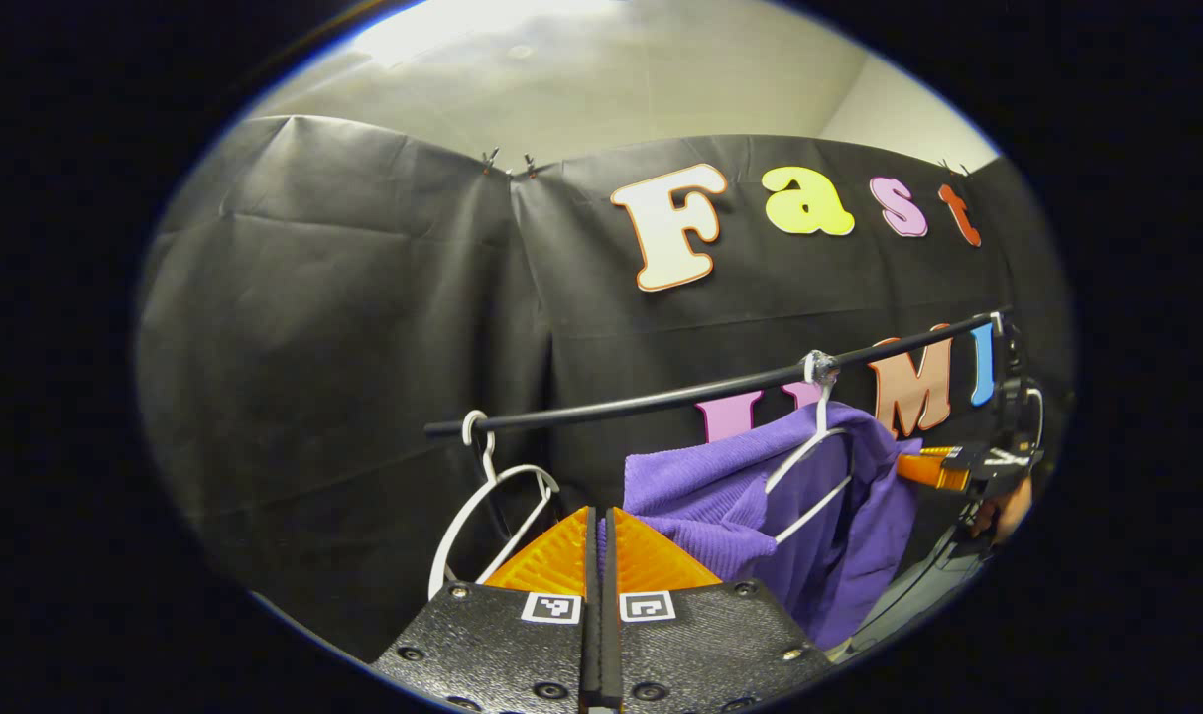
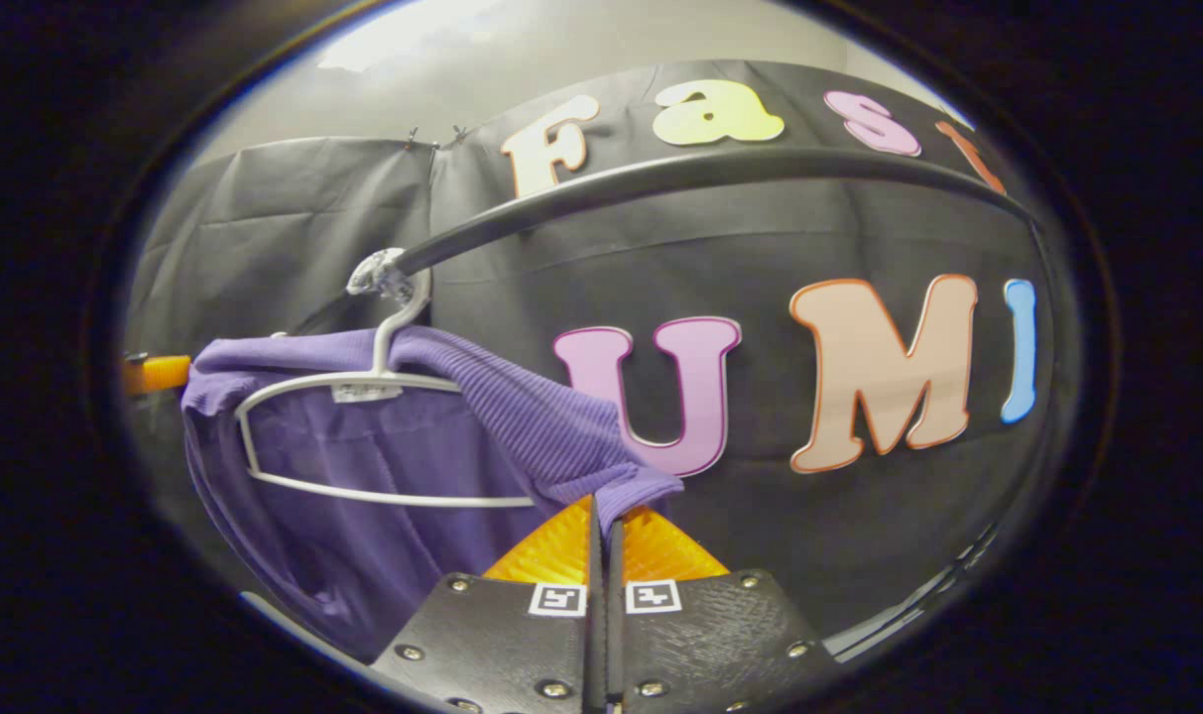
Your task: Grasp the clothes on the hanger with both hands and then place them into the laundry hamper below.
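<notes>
Between both jaws, purple garment [image 2: 522, 416]

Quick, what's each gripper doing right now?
Left gripper: shut on the purple garment.
Right gripper: shut on the purple garment's other edge.

A bare white plastic hanger [image 1: 492, 506] hooks over the left end of a thin black horizontal rail [image 1: 661, 399], which runs in front of the creased black cloth wall [image 1: 343, 327], beneath a pale ceiling [image 1: 561, 69].
</notes>
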